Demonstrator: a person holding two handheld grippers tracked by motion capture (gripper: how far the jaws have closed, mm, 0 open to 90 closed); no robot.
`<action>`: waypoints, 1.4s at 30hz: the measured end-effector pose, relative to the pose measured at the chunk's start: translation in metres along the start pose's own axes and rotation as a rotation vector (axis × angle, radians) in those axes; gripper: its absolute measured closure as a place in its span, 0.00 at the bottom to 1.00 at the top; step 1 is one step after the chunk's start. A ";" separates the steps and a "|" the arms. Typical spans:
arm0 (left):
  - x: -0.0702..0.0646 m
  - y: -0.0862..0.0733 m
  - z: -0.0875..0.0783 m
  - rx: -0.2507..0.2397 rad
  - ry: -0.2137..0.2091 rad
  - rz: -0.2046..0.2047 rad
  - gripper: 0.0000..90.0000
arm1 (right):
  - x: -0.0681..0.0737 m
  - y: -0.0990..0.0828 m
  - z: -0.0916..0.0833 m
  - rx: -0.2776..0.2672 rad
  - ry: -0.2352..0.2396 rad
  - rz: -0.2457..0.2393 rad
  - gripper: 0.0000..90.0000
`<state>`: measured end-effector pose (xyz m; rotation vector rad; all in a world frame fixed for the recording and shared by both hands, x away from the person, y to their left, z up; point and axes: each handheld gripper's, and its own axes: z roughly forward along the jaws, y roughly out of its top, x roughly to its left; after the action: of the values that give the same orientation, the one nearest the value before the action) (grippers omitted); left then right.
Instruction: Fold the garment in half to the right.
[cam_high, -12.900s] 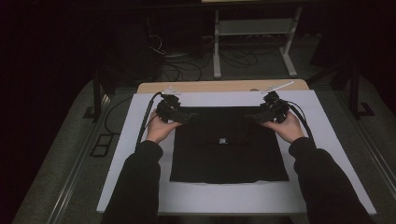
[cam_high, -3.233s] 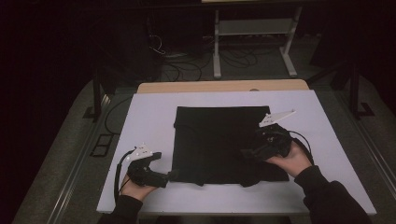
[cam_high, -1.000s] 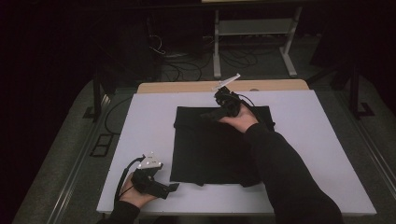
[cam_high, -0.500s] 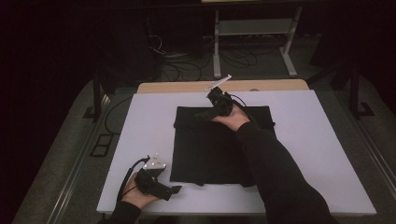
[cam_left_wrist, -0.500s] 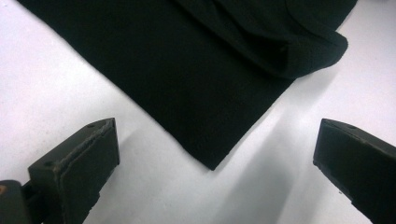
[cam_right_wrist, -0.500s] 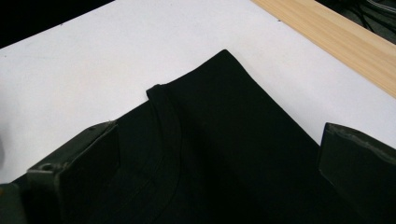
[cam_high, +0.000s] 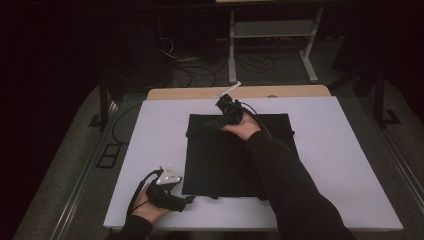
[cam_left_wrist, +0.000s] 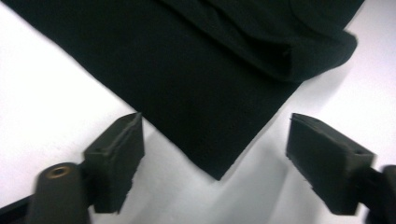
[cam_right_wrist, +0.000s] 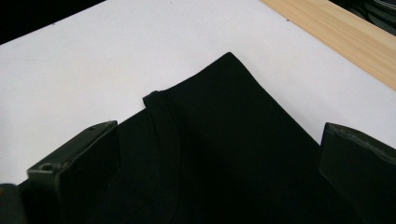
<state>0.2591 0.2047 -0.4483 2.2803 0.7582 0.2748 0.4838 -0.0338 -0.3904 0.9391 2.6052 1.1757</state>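
A black folded garment (cam_high: 225, 155) lies flat on the white board (cam_high: 150, 140). My left gripper (cam_high: 188, 200) rests on the board at the garment's near left corner (cam_left_wrist: 219, 163). That corner lies between its jaws, which have just been closing; the pads (cam_left_wrist: 116, 149) stand apart from the cloth. My right gripper (cam_high: 209, 123) reaches across to the far left part of the garment (cam_right_wrist: 224, 140). Its jaws are wide open just above the cloth, near the far left corner (cam_right_wrist: 229, 58).
A wooden table edge (cam_high: 190, 93) runs behind the board (cam_right_wrist: 70, 70). Beyond it stand a white metal frame (cam_high: 272, 30) and cables (cam_high: 175, 50) on the dark floor. Bare board lies left and right of the garment.
The right hand has slid a little to the left and lower along the garment's far edge. The left hand has stayed at the near left corner.
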 end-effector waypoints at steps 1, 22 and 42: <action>0.000 0.000 0.000 0.001 0.002 0.009 0.26 | -0.001 0.000 0.001 -0.001 0.000 0.001 0.00; 0.001 0.014 0.004 0.022 -0.056 0.059 0.89 | -0.003 0.017 0.034 0.022 0.015 0.003 0.00; -0.001 0.021 -0.003 -0.043 -0.076 0.061 0.93 | -0.007 0.038 0.068 0.049 0.019 0.002 0.00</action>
<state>0.2666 0.1938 -0.4315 2.2627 0.6384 0.2292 0.5327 0.0244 -0.4108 0.9440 2.6604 1.1313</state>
